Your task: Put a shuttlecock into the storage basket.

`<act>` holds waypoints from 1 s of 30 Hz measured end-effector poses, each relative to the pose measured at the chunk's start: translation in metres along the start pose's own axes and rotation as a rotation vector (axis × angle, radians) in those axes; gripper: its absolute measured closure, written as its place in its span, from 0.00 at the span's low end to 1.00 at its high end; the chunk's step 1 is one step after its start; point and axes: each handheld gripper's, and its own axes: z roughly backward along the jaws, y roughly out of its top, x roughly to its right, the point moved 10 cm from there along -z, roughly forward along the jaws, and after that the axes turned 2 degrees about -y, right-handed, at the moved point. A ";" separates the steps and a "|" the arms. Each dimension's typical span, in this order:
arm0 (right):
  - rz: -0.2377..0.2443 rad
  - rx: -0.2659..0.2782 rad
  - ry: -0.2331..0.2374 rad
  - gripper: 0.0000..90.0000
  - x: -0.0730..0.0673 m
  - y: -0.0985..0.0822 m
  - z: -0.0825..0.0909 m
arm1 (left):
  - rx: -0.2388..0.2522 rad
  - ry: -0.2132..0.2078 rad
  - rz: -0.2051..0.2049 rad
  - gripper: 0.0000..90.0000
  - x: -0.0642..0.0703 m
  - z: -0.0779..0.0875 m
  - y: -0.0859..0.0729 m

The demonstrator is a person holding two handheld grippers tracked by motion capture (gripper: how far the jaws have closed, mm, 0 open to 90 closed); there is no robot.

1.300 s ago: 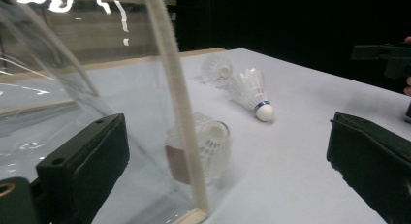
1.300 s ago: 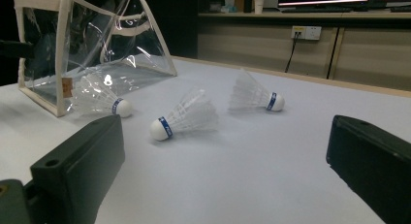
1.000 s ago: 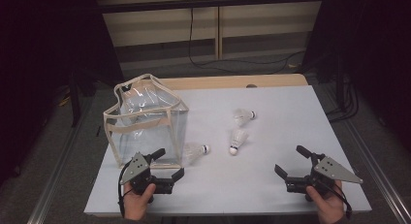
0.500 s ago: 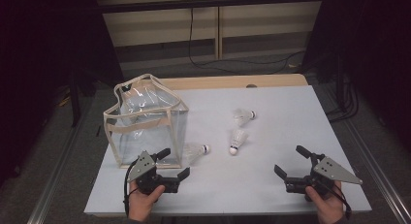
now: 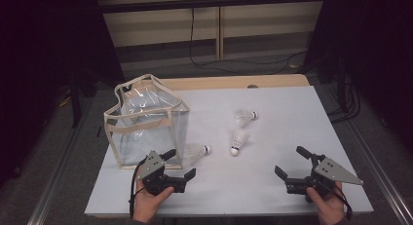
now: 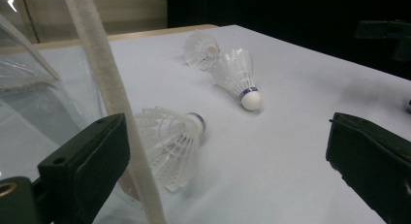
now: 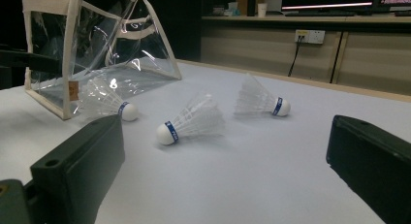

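Dark walls and a low cabinet with trailing cables frame a white table (image 5: pixel 292 113). From the high view, a clear bag (image 5: pixel 146 122) with cream trim stands near the table's left edge, and 3 shuttlecocks lie on the surface. The nearest shuttlecock (image 5: pixel 197 152) rests just beside the bag's front right corner, cork tip pointing toward the right edge, its long axis running roughly left to right. The left gripper (image 5: pixel 178 165) sits close in front of it, jaws spread wide and holding nothing. The right gripper (image 5: pixel 292 161) hovers near the front right corner, also spread and empty, well apart from that shuttlecock, so the left hand is clearly nearer.

In the left gripper view, that shuttlecock (image 6: pixel 169 139) lies between the jaws' lines and just ahead, feathers toward the bag's trim strap (image 6: pixel 111 103), which crosses in front of it. 2 more shuttlecocks (image 6: pixel 237 76) lie farther on.

In the right gripper view, the middle shuttlecock (image 7: pixel 191 120) lies ahead, cork toward the left jaw, with the bag (image 7: pixel 92 44) beyond.
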 end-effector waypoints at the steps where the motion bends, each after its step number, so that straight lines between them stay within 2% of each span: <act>1: 0.004 0.002 0.003 0.00 -0.001 0.000 -0.001 | -0.009 0.000 -0.007 0.03 0.000 0.000 -0.001; 5: 0.007 0.004 0.010 0.00 -0.003 0.001 -0.001 | -0.020 -0.002 -0.008 0.03 0.004 -0.004 -0.002; 8: 0.008 0.004 0.010 0.00 -0.003 0.000 -0.001 | -0.042 -0.006 -0.026 0.04 0.006 -0.006 -0.004; 13: 0.009 0.005 0.008 0.00 -0.003 0.001 -0.001 | -0.059 0.007 -0.036 0.04 0.004 -0.008 -0.006; 30: 0.021 0.005 0.010 0.00 -0.004 0.002 0.000 | -0.073 -0.017 -0.037 0.05 0.012 -0.013 -0.007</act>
